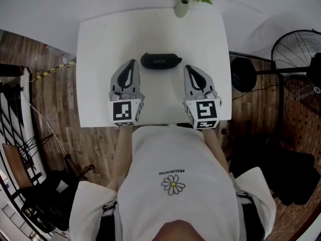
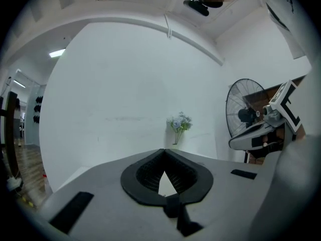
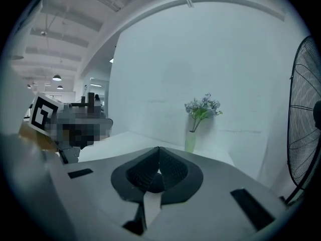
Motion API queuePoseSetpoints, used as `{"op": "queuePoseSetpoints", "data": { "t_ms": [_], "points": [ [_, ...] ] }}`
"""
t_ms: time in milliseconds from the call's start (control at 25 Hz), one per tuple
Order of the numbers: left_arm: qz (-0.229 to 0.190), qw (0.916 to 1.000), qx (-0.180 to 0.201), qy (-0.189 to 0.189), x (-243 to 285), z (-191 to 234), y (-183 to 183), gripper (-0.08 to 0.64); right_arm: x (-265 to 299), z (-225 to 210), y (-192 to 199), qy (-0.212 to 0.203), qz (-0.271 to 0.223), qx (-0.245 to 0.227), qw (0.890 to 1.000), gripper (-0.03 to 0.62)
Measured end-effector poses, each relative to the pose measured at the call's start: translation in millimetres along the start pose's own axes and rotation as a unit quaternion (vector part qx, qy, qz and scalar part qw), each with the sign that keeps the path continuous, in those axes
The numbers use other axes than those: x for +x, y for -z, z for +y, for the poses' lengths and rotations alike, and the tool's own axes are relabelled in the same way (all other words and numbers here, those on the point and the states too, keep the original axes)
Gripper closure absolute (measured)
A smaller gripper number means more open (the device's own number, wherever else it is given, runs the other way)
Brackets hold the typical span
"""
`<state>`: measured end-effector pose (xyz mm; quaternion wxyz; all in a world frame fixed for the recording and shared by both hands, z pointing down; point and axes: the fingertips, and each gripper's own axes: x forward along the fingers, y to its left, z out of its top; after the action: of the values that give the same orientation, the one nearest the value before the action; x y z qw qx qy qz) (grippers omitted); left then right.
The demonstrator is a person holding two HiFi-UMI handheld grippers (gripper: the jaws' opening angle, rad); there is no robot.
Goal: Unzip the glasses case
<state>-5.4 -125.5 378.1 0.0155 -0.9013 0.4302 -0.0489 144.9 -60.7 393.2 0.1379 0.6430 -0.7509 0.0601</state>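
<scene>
A black oval glasses case point(image 1: 160, 61) lies closed on the white table point(image 1: 100, 44), towards its far half. My left gripper point(image 1: 132, 63) rests just left of the case's left end with its jaws shut and nothing in them. My right gripper point(image 1: 188, 68) sits by the case's right end, a little nearer to me, also shut and empty. In the left gripper view the shut left gripper point(image 2: 163, 151) points past the case, which is hidden there. In the right gripper view the right gripper point(image 3: 159, 149) is shut too, with a dark rounded shape showing low through the gap behind its tips.
A pale green vase of flowers point(image 1: 182, 6) stands at the table's far edge, also seen as the vase point(image 2: 177, 128) and the vase point(image 3: 191, 138). A black floor fan point(image 1: 295, 51) stands to the right of the table. Wooden floor surrounds the table.
</scene>
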Motion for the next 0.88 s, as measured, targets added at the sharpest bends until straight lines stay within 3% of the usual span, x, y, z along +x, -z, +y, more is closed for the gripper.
{"op": "queuePoseSetpoints", "data": {
  "t_ms": [160, 200, 240, 320, 400, 480, 560, 680, 880],
  "points": [
    [0.044, 0.9989, -0.008, 0.011, 18, 3, 27, 0.551, 15, -1, 19, -0.021, 0.03, -0.016, 0.999, 0.588],
    [0.056, 0.9982, -0.011, 0.016, 24, 4, 35, 0.546, 21, -1, 27, -0.03, 0.043, -0.016, 0.998, 0.57],
    [0.067, 0.9974, -0.013, 0.026, 31, 4, 43, 0.528, 27, -1, 36, -0.04, 0.057, -0.017, 0.997, 0.501],
    [0.092, 0.993, -0.018, 0.072, 44, -2, 63, 0.408, 38, 1, 55, -0.057, 0.084, -0.028, 0.994, 0.468],
    [0.123, 0.9813, -0.015, 0.147, 53, -17, 85, 0.309, 49, 3, 74, -0.075, 0.115, -0.051, 0.989, 0.448],
    [0.157, 0.9634, 0.006, 0.217, 55, -32, 107, 0.242, 58, 6, 91, -0.093, 0.144, -0.079, 0.982, 0.434],
    [0.188, 0.9469, 0.037, 0.258, 52, -40, 127, 0.205, 64, 10, 105, -0.11, 0.169, -0.11, 0.973, 0.43],
    [0.223, 0.9324, 0.07, 0.276, 50, -38, 148, 0.192, 70, 17, 120, -0.128, 0.194, -0.142, 0.962, 0.428],
    [0.24, 0.9201, 0.105, 0.291, 57, -35, 162, 0.19, 81, 19, 134, -0.128, 0.215, -0.147, 0.957, 0.425]
  ]
}}
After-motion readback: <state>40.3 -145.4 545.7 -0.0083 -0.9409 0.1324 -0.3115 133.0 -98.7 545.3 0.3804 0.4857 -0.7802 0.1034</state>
